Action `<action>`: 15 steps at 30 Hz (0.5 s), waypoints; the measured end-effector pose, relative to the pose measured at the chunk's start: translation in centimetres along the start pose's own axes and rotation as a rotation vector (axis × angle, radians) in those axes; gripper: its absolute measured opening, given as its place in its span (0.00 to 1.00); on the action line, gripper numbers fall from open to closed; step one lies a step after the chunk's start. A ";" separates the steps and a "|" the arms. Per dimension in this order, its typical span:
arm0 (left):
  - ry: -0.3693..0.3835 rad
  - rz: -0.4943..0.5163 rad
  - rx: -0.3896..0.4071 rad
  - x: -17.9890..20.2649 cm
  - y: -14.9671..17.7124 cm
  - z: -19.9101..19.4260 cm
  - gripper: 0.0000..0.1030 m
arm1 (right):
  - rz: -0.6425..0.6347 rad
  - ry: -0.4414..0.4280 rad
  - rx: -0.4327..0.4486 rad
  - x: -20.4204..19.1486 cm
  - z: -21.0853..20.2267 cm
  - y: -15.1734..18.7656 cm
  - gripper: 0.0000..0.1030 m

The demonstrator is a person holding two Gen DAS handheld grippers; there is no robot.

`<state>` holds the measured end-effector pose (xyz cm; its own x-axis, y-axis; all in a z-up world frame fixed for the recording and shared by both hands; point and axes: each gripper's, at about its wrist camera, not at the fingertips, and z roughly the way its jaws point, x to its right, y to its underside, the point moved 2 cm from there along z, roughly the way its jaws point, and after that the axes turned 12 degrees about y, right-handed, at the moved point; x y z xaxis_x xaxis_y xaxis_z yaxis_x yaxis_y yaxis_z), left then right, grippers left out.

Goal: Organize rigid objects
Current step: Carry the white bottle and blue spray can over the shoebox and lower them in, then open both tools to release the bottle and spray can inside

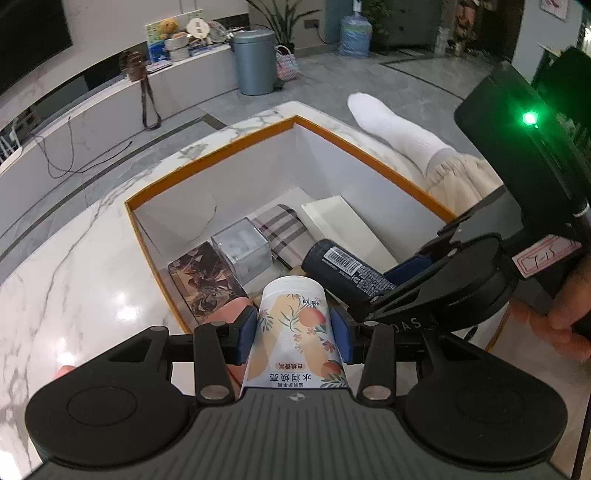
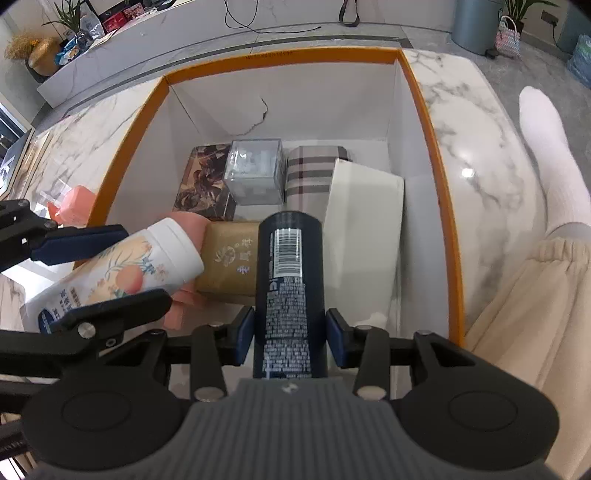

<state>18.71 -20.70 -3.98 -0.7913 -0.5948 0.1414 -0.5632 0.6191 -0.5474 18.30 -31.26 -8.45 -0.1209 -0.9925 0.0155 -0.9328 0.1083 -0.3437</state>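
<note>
Home living room: marble table [image 1: 74, 280], TV [image 1: 29, 40], potted plant [image 1: 280, 18], bin [image 1: 255, 61], water jug [image 1: 355, 35], socked foot [image 1: 391, 129].

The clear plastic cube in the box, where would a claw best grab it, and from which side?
Probably from straight above, pinching two opposite flat side walls near the top of the clear plastic cube. It stands upright on the printed box, higher than its neighbours, so its upper walls are exposed, while the plaid case crowds it lower down.

We are seeing a white peach-printed bottle [image 1: 295, 328] tilting over the orange-rimmed box [image 1: 207, 153], left of a dark navy can [image 2: 290, 288] angling downward; a clear cube [image 2: 255, 177] is sitting inside, far.
</note>
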 end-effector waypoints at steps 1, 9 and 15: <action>0.001 0.008 -0.008 0.1 0.0 0.1 0.48 | 0.000 0.000 0.001 0.0 0.1 0.1 0.41; 0.029 0.119 -0.097 2.0 0.4 1.3 0.48 | -0.004 0.007 0.065 0.4 -1.4 -0.1 0.42; 0.081 0.101 -0.257 2.6 0.3 2.4 0.49 | -0.014 0.007 0.111 0.5 -2.6 0.0 0.47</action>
<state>17.09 -23.29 -5.73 -0.8570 -0.4870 0.1684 -0.5144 0.7888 -0.3364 17.33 -31.65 -5.98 -0.1106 -0.9935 0.0278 -0.8911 0.0867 -0.4455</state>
